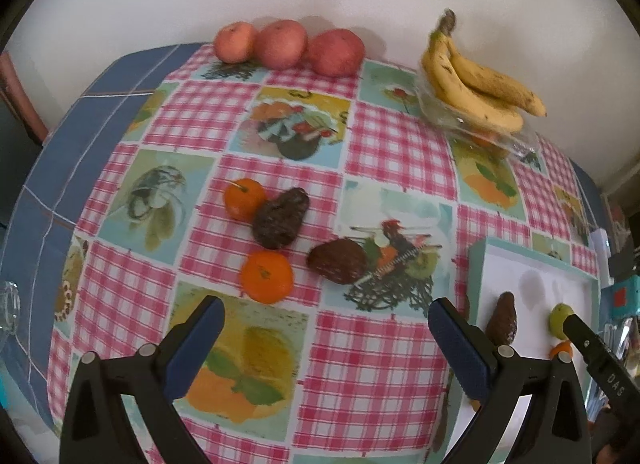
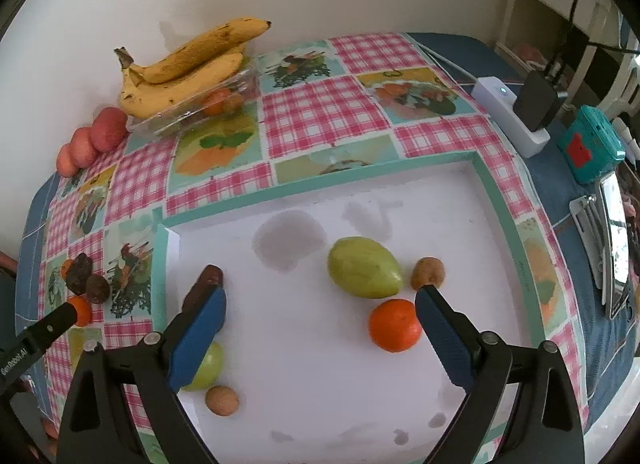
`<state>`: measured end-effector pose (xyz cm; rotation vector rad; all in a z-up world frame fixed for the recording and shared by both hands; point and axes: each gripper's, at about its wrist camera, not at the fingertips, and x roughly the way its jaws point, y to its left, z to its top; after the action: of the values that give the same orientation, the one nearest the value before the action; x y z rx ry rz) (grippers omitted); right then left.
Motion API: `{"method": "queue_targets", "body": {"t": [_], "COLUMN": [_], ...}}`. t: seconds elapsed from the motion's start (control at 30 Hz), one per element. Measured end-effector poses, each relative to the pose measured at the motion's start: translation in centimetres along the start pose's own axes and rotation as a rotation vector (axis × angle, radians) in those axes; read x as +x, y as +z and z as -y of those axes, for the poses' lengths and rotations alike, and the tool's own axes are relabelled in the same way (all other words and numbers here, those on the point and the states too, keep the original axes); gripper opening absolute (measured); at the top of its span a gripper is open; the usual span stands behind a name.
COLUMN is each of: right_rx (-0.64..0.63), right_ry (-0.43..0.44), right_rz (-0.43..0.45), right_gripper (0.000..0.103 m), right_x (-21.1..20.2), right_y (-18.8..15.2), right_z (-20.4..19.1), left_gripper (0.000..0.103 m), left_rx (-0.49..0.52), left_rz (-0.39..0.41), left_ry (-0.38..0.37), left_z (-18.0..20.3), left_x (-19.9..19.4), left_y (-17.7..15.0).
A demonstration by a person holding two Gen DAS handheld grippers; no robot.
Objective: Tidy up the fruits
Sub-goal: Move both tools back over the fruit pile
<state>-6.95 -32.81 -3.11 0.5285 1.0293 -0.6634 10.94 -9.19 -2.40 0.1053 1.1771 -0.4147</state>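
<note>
My left tongs (image 1: pixel 326 330) hung wide open and empty over the checked, fruit-printed worktop (image 1: pixel 384 352), with the near round orange tangerine (image 1: pixel 266 276) just beyond them, a second tangerine (image 1: pixel 244 199) and two dark, wrinkled avocados (image 1: pixel 280 218) (image 1: pixel 337 260) a little farther. My right tongs (image 2: pixel 320 314) were equally wide and empty over the white teal-rimmed tray (image 2: pixel 506 224), where a green pear-shaped fruit (image 2: pixel 363 273), an orange tangerine (image 2: pixel 395 325) and a brown kiwi (image 2: pixel 427 272) lay. I judged the near tangerine light, soft and apt to roll, so I'd pinch it gently across its widest part; the avocados looked ripe and bruisable, best taken across the fat end.
</note>
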Motion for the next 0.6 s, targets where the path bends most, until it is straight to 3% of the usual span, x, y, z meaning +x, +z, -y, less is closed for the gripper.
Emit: {"method": "queue_targets", "body": {"t": [0.27, 0.6], "right_rx": [-0.005, -0.109], "right_ry": [0.057, 0.139], "right_rz": [0.024, 0.033], "right_gripper": [0.096, 0.096], "right_x": [-0.5, -1.1], "right_y": [-0.1, -0.6], "right_z": [-2.5, -7.8], "left_gripper": [0.103, 0.103], "left_rx": [-0.104, -0.288], "left_rz": [0.051, 0.129], "left_ry": [0.045, 0.108], "left_z": [-4.8, -12.1], "left_x": [-1.6, -3.5], "left_y": [0.7, 0.7]}}
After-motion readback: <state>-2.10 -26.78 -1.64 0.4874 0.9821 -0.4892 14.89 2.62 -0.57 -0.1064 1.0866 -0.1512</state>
